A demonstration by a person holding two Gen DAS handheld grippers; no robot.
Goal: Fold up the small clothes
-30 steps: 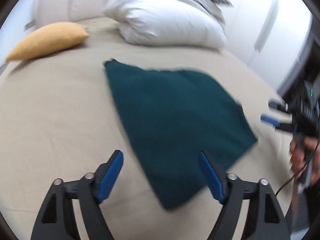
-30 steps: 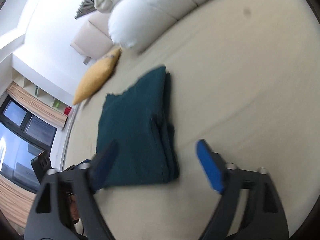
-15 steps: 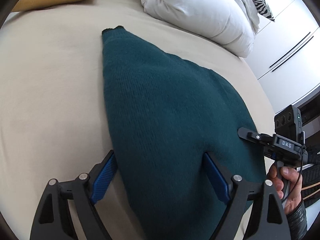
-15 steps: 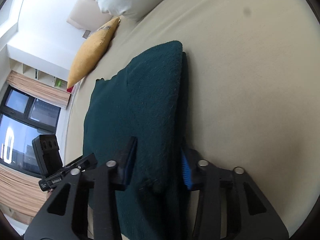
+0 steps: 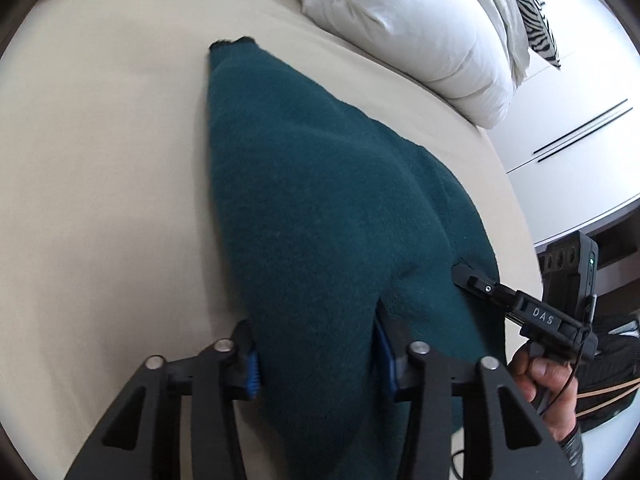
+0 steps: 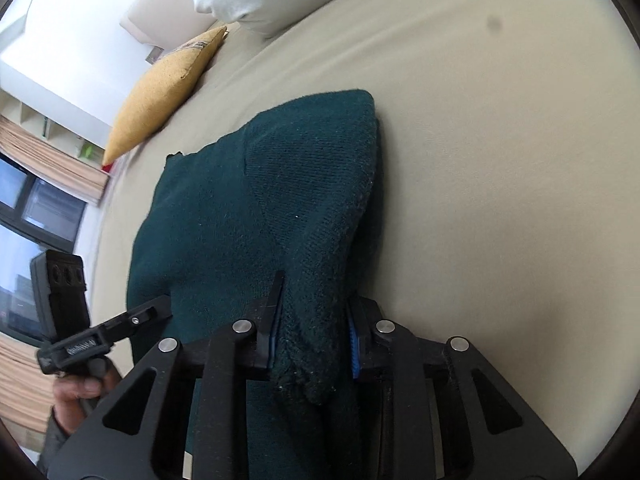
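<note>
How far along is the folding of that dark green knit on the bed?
Partly done: the green garment already lies doubled in layers on the bed. In hand: the left gripper and the right gripper are each closed on its near edge, the cloth bunched between the fingers. Probably left: carrying that edge over for another fold, then letting go.

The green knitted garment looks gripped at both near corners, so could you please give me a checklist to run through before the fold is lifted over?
1. Left gripper closed on the green knitted garment: ok.
2. Right gripper closed on its near corner: ok.
3. All layers caught in each grip: cannot tell.
4. Bed sheet bare beyond the garment's far edge: ok.
5. Yellow cushion and white duvet apart from the garment: ok.
6. Far edge lying flat: cannot tell.
</note>
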